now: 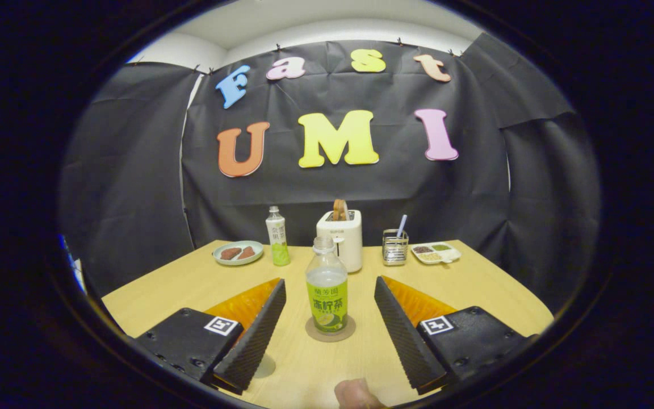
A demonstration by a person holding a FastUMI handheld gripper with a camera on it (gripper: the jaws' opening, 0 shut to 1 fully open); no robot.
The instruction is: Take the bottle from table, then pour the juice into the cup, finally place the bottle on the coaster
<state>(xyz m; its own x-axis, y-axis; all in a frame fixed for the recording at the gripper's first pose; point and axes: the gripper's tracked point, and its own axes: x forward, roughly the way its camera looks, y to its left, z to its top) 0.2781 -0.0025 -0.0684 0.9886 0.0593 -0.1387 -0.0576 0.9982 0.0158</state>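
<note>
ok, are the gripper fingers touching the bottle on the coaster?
Apart. Gripper view: gripper open, bare table visible between each finger and the bottle, which stands on the coaster.

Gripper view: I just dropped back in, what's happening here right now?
The hand-held gripper is open, its fingers spread either side of a juice bottle without touching it. The bottle stands upright on a round coaster on the wooden table, with no cap on it. Beyond it are a toaster, a second bottle, a plate, a wire holder and a divided snack tray.
</note>
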